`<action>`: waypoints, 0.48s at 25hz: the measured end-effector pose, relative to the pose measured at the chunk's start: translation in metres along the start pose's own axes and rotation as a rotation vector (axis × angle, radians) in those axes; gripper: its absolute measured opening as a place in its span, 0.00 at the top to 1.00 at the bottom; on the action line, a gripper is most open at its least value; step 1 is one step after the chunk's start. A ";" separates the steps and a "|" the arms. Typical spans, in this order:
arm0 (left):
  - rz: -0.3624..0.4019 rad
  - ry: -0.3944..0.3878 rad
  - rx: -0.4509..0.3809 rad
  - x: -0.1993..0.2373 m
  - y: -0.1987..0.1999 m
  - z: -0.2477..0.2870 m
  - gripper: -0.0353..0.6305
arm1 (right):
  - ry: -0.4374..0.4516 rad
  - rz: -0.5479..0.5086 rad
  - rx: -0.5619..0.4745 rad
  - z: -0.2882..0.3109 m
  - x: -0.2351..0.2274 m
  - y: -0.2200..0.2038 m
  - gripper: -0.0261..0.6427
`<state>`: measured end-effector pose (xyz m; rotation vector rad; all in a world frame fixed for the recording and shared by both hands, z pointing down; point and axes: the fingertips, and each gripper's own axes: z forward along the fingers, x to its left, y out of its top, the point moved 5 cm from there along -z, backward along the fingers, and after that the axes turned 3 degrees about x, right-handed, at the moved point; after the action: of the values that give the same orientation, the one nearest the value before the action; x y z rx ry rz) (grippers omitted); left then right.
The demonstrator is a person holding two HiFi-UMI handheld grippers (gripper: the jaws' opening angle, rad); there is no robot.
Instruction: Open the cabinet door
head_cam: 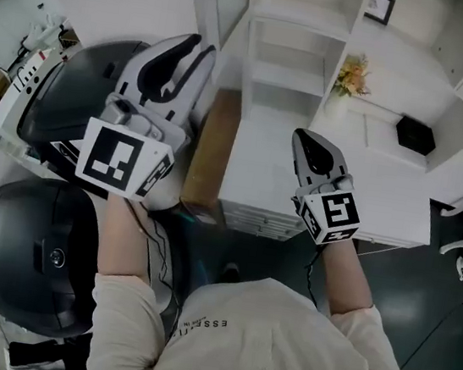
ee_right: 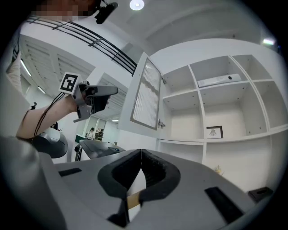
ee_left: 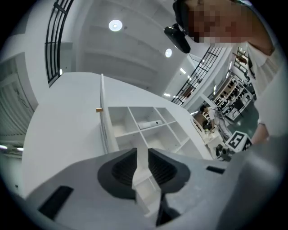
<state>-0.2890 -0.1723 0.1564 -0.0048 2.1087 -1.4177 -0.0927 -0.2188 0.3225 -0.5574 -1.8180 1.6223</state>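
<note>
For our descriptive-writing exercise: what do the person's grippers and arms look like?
The left gripper and right gripper: pale grey shells, black ribbed pads, each bearing a white cube with black square markers. Thin dark cable along the left forearm. Cream rolled sleeves.

flowers (head_cam: 352, 75): yellow-orange, upright in pale vase on white shelf (head_cam: 378, 115) | picture frame (head_cam: 379, 6): dark-edged, against back wall, one level above flowers | black box (head_cam: 415, 134): right of flowers, well apart | black domes (head_cam: 29, 254): two, far left | ceiling lamp (ee_left: 115, 25): round, lit
</note>
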 end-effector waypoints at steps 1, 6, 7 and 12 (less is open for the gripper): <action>-0.016 -0.005 0.010 -0.010 -0.008 -0.002 0.83 | 0.003 0.000 -0.006 -0.003 0.001 -0.001 0.94; -0.116 0.050 0.075 -0.057 -0.062 -0.013 0.94 | 0.005 0.003 -0.025 -0.019 0.004 -0.007 0.94; -0.133 0.059 0.099 -0.067 -0.074 -0.014 0.94 | 0.003 0.004 -0.025 -0.022 0.003 -0.009 0.94; -0.174 0.011 0.207 -0.111 -0.122 -0.017 0.94 | -0.028 0.018 -0.013 -0.038 -0.005 -0.018 0.94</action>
<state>-0.2436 -0.1755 0.3151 -0.1012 2.0001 -1.7368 -0.0615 -0.1975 0.3407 -0.5614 -1.8496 1.6394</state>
